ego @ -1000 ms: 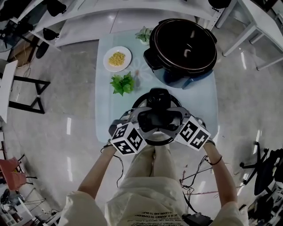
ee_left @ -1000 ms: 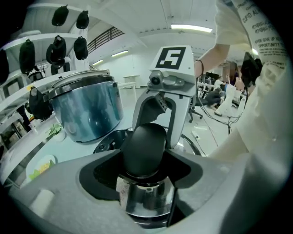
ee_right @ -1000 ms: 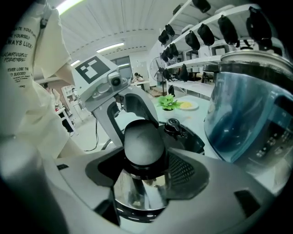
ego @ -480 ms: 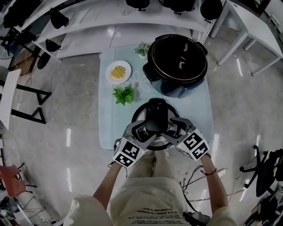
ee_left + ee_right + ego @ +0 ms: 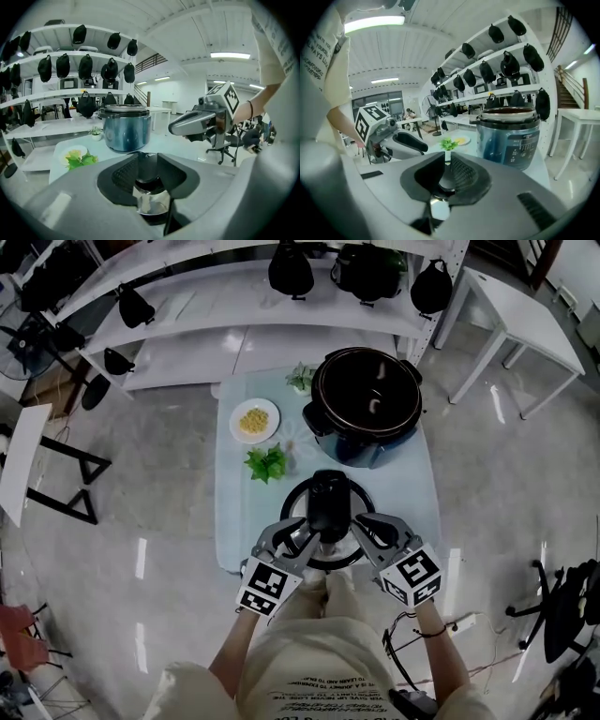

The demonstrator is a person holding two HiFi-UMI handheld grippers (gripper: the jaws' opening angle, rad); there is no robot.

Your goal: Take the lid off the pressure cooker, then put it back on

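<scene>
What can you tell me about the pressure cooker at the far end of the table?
The pressure cooker is a round, upright pot with a glossy blue-grey wall, a printed control panel on its side and a dark rim. It stands open at the table's far right end, showing a dark, shiny inside. Its lid is apart from it, nearer the person.

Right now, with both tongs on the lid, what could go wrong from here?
1. The lid is at the table's near edge, and the left tongs and right tongs grip only its near side, so it could tip or slide off.
2. On the way to the open cooker, it may clip the green plant beside the path.
</scene>
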